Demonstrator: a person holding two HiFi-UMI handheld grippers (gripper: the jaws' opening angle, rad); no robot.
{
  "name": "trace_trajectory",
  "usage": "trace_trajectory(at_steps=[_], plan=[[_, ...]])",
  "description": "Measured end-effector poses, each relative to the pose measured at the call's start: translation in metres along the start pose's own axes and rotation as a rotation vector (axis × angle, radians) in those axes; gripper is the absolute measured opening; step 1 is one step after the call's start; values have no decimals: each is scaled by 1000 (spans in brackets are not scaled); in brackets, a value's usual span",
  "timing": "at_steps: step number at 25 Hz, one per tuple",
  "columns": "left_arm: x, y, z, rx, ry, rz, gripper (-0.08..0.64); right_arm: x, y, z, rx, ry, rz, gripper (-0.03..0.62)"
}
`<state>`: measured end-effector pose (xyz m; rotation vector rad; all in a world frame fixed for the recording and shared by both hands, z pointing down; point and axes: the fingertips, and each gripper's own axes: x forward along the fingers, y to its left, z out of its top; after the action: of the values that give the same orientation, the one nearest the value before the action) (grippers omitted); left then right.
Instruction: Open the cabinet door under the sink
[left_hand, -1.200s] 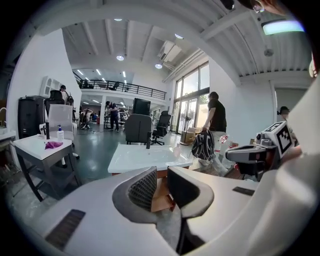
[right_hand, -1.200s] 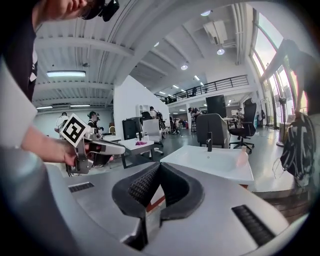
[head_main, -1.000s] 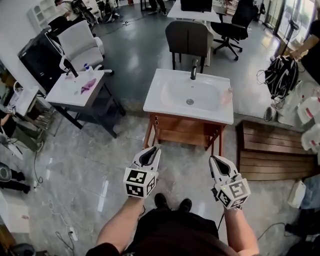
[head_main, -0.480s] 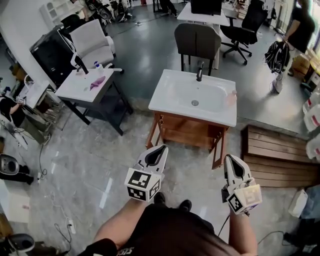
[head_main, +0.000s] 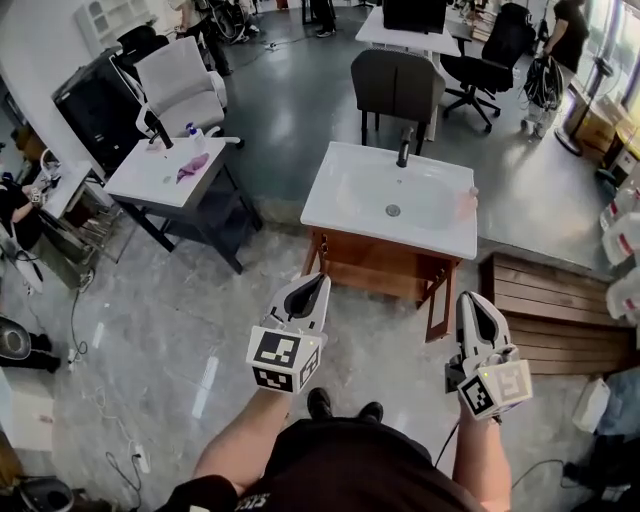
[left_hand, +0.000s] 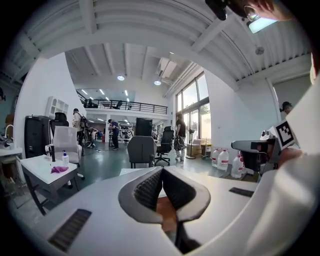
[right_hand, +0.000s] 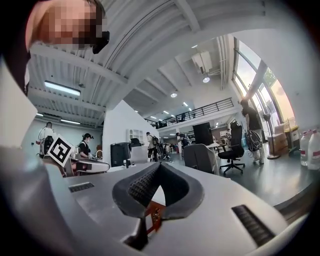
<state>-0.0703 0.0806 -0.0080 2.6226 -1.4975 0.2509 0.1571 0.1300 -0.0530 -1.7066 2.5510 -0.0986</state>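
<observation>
A white sink basin (head_main: 390, 200) with a dark tap sits on a brown wooden cabinet (head_main: 372, 264) straight ahead in the head view. Both grippers are held up short of it and touch nothing. My left gripper (head_main: 314, 284) points at the cabinet's left front corner. Its jaws have just been closing and now meet with nothing between them, and its own view confirms that for the left gripper (left_hand: 161, 170). My right gripper (head_main: 470, 304) is shut and empty, off the cabinet's right leg. The right gripper (right_hand: 159, 166) has its pads together in its own view.
A small white table (head_main: 150, 182) with a tap, a bottle and a purple cloth stands to the left. A grey chair (head_main: 397, 85) is behind the sink. A low wooden slatted platform (head_main: 555, 310) and water jugs (head_main: 622, 240) are at the right. My shoes (head_main: 345, 408) are on the grey floor.
Both grippers have risen toward the cabinet front. The left gripper's jaws went from a small gap to closed. The right jaws stayed closed.
</observation>
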Motion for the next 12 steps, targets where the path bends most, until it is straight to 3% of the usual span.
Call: trace_trajectory(at_steps=[4, 12], plan=[[6, 14, -2, -3, 0, 5, 17, 16, 11, -10, -51, 39, 10, 11], [5, 26, -9, -23, 11, 4, 17, 18, 14, -18, -56, 71, -12, 11]])
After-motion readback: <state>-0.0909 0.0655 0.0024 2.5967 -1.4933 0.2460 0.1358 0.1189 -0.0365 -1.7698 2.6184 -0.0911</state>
